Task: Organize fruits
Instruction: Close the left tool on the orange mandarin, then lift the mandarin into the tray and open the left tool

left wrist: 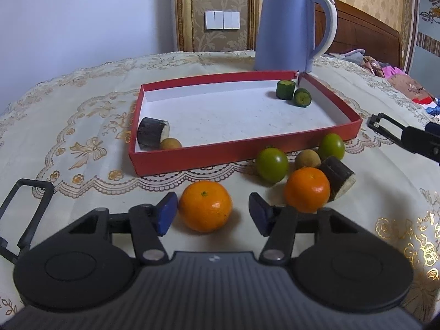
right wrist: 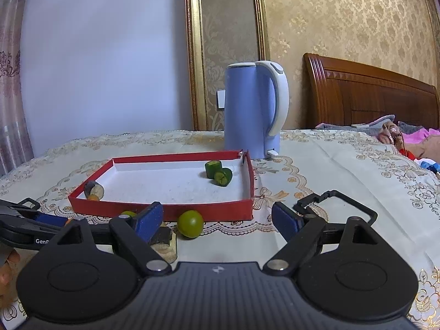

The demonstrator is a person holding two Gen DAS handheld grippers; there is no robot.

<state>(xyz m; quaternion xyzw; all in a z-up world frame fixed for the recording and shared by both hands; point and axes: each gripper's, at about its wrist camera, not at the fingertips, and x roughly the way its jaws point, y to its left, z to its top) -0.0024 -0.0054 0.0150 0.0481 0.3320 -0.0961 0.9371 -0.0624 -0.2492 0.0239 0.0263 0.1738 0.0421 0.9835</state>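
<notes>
While the left claw (left wrist: 213, 214) straddles an orange (left wrist: 205, 206) on the bench (left wrist: 82, 126), its left pad touches the fruit and the right pad stands clear, so the claw is spread and nothing is pinched. At 2 o'clock from that orange lies a second orange (left wrist: 307, 189), touching a dark cane piece (left wrist: 337, 178). Just beyond sit two green fruits (left wrist: 272, 164) and a small brown fruit (left wrist: 307, 159), all outside the red tray (left wrist: 220, 155).

Inside the tray, at its near left corner, another dark cane piece (left wrist: 152, 132) lies against a small brown fruit (left wrist: 170, 143). At its far right corner, two green cut pieces (left wrist: 286, 90) rest side by side. The rest of the white floor is bare.

The right claw (right wrist: 217, 221) is spread wide, pinching nothing, near the tray's right front corner, with one green fruit (right wrist: 190, 223) showing between its pads. Writing on the other tool at 9 o'clock reads "GenR", cut off.

Behind the tray stands a blue kettle (left wrist: 286, 27) with a white handle. The bench wears a cream lace cloth with gold patterns. Farther off are a pale wall, gold-framed damask panels, wall switches (left wrist: 222, 20) and a wooden headboard (right wrist: 368, 93).
</notes>
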